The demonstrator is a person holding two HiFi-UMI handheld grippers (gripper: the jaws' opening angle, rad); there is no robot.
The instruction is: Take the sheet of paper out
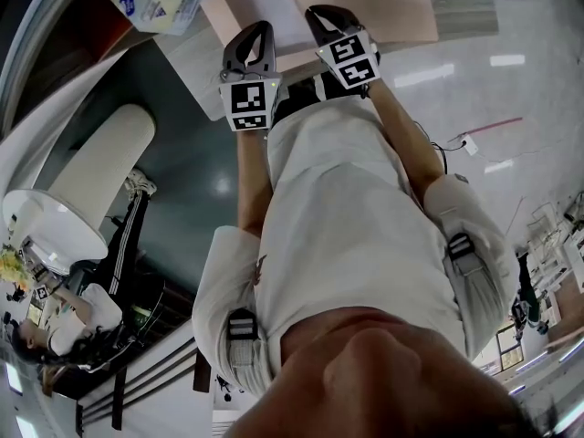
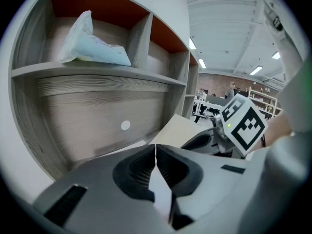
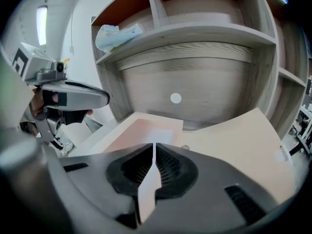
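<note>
Right gripper: jaws pressed together, tips meeting, nothing nipped between them that I can make out. It hangs over the near part of the folder.
Left gripper: jaws likewise together, nothing at the tips. It sits near the right one, on its left, and both are over the desk.
Sheet of paper: I read it as the paler patch inside a pink folder, lying flat on the desk in front of the shelf unit. By my judgement it is not yet out.
Orientation: the long axis seems to run away from me toward the shelf unit, slanting slightly right, with the far short edge facing the shelves. I cannot tell which side of the folder is open.
Step in hand: approach, before any grip.
How to do it well: spread one pair of jaws first and pin the folder with the other gripper's closed tips. Nip only the sheet's exposed edge and draw along the long axis, low and flat, so it slides without creasing.
Risk: pinching folder and sheet together; the folder skating on the smooth desk.
</note>
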